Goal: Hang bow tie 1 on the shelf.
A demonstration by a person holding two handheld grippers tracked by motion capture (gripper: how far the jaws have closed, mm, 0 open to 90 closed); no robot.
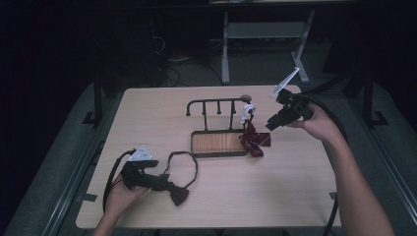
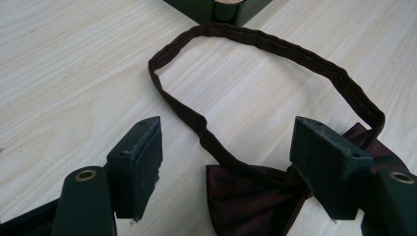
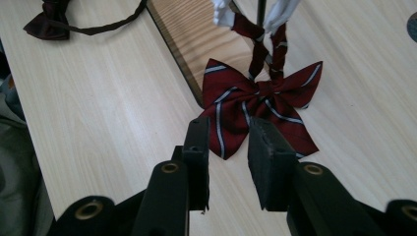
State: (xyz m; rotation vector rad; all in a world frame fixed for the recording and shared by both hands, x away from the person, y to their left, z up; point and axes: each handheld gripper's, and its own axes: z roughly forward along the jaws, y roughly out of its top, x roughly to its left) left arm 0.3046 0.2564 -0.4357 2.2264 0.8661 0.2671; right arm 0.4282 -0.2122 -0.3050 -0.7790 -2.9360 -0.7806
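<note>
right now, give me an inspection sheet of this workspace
surface: light wood table, bare around the work.
job's things: dark bow tie with its neck loop lies flat near the left tongs; striped red bow tie hangs from the rack, its lower part on the table by the wooden base.
clutter: nothing seen.
grippers: left tongs open, jaws either side of the dark bow tie; right tongs open, empty, near the striped bow tie.
cables: a black cable trails from each tool.
surroundings: dark room, grey desk frame behind.
</note>
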